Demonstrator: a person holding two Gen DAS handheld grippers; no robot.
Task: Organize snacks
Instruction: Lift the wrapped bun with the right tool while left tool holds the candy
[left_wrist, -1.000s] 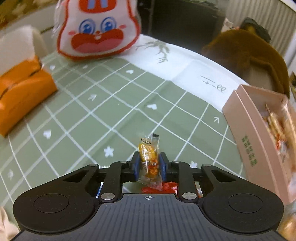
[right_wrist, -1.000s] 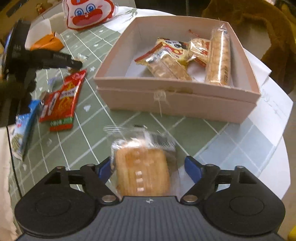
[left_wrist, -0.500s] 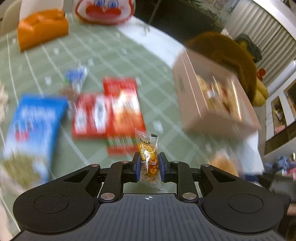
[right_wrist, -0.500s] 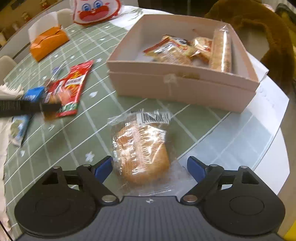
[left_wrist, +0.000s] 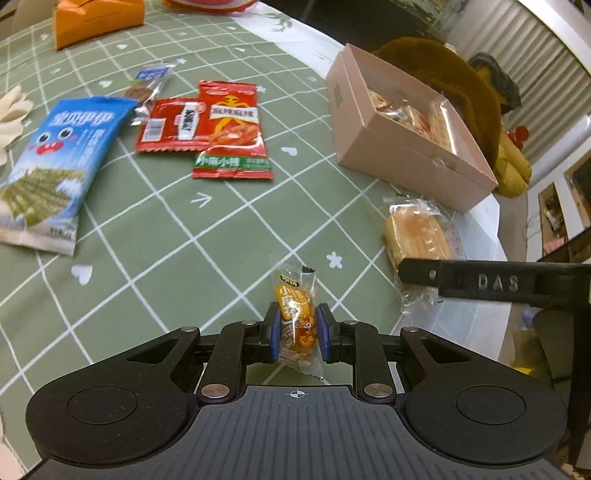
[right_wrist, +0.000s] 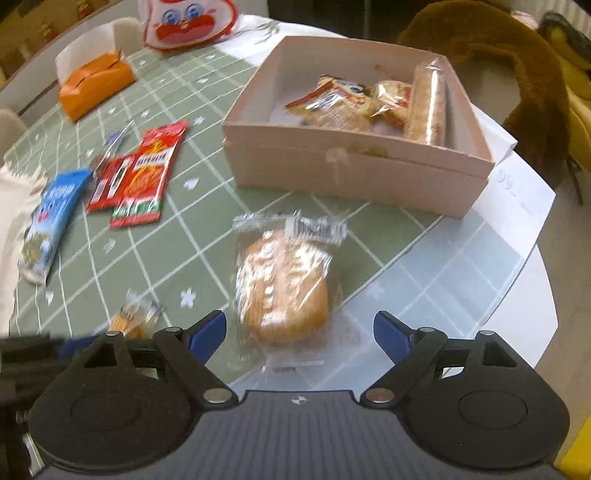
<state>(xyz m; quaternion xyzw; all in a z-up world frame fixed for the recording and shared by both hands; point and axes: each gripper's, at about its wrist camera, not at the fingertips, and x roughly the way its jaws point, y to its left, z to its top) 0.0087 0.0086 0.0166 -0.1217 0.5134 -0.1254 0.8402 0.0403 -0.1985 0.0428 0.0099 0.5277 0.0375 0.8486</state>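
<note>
The left gripper (left_wrist: 295, 332) is squeezing a small yellow snack (left_wrist: 297, 321) between its blue pads, holding it up over the green cloth (left_wrist: 166, 229). The right gripper (right_wrist: 299, 334) is hanging with its fingers wide apart, and the bread (right_wrist: 284, 284) is lying on the cloth just in front of them, touching neither. The pink box (right_wrist: 354, 173) is sitting beyond the bread with a few snacks already inside. To the left, two red packs (left_wrist: 207, 125) are lying side by side, touching, with a blue bag (left_wrist: 55, 162) beside them. An orange box (right_wrist: 96, 85) is sitting far back. Nothing is standing between the bread and the pink box. A second ago the right gripper was hugging the bread; now it is letting go and sitting farther back. The left gripper is swinging around toward the box.
</note>
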